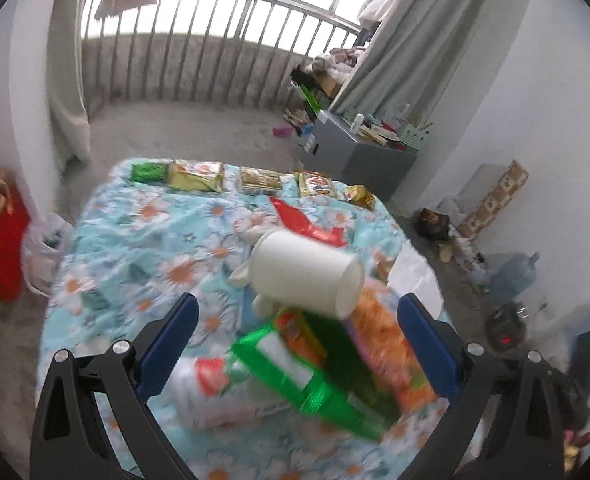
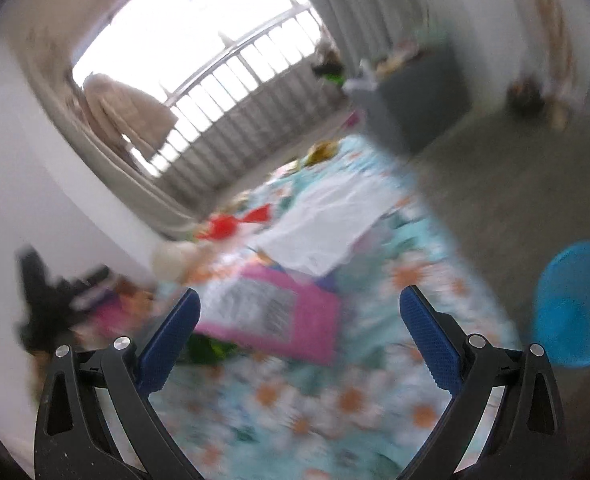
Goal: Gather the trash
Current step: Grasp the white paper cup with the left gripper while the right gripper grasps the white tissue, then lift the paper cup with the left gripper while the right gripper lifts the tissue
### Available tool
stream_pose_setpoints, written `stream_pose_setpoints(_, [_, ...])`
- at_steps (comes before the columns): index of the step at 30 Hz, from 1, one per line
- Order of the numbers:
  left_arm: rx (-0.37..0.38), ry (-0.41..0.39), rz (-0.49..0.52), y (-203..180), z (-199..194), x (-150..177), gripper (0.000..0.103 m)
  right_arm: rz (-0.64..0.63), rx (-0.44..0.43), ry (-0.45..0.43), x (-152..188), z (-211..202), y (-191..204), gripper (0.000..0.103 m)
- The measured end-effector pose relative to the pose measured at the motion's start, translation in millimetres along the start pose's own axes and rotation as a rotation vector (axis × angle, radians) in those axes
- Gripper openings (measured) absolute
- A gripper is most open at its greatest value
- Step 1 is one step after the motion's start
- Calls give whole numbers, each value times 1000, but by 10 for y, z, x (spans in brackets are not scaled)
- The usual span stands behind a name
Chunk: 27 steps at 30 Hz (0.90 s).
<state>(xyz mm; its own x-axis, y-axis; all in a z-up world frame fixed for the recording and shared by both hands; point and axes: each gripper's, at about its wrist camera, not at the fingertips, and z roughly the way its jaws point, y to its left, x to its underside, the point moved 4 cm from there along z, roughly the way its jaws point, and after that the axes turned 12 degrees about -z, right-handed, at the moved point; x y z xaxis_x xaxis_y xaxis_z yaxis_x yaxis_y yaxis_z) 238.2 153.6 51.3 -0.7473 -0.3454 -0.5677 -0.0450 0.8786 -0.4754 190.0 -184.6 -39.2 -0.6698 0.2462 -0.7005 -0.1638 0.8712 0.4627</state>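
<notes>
Left wrist view: the left gripper (image 1: pixel 297 328) spreads wide, empty, over one white paper cup (image 1: pixel 309 278) on its side atop one green wrapper (image 1: pixel 315 376) and one orange packet (image 1: pixel 391 344); five snack packs (image 1: pixel 195 176) line the floral cloth's (image 1: pixel 143 240) far edge, print unreadable. Right gripper (image 2: pixel 299 320), also wide and empty, hovers above one blurred pink packet (image 2: pixel 275 316), with one blue basket (image 2: pixel 575 304) on the floor to its right.

A table covered with a light blue cloth with orange and white flowers (image 1: pixel 143 240) holds lots of things. Along its far edge sits a row of snack packets: a small green one (image 1: pixel 149 171), three yellow ones (image 1: pixel 195 175) and a small gold one (image 1: pixel 360 196). A shiny red wrapper (image 1: pixel 303 222) lies nearer. A white paper cup (image 1: pixel 307 276) lies tipped on its side (partly on other packets). A green box (image 1: pixel 315 376) and a pink packet (image 2: pixel 271 316) lie nearby, with a white plastic sheet (image 2: pixel 331 216).
</notes>
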Motion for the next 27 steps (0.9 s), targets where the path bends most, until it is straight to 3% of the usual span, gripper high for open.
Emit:
stream_pose_setpoints(1, [13, 30, -30, -8, 69, -77, 98, 67, -65, 23, -67, 121, -89, 95])
stream_pose_setpoints(4, [52, 137, -128, -9, 298, -223, 97, 209, -154, 79, -178, 388, -284, 95])
stream_pose_setpoints(8, [58, 273, -247, 36, 603, -305, 97, 344, -214, 147, -211, 709, -496, 90])
stream_pose_setpoints(12, [8, 364, -364, 141, 941, -392, 97, 397, -244, 143, -229, 773, -568, 87])
stream_pose_setpoints(18, [-32, 439, -463, 278, 1238, -398, 97, 452, -298, 131, -247, 766, -719, 76])
stream_pose_setpoints(24, [-43, 458, -504, 343, 1303, -327, 79, 522, -375, 164, -252, 919, -767, 63])
stream_pose_setpoints(27, [-38, 444, -511, 359, 1272, -324, 78, 519, -369, 172, -293, 995, -775, 61])
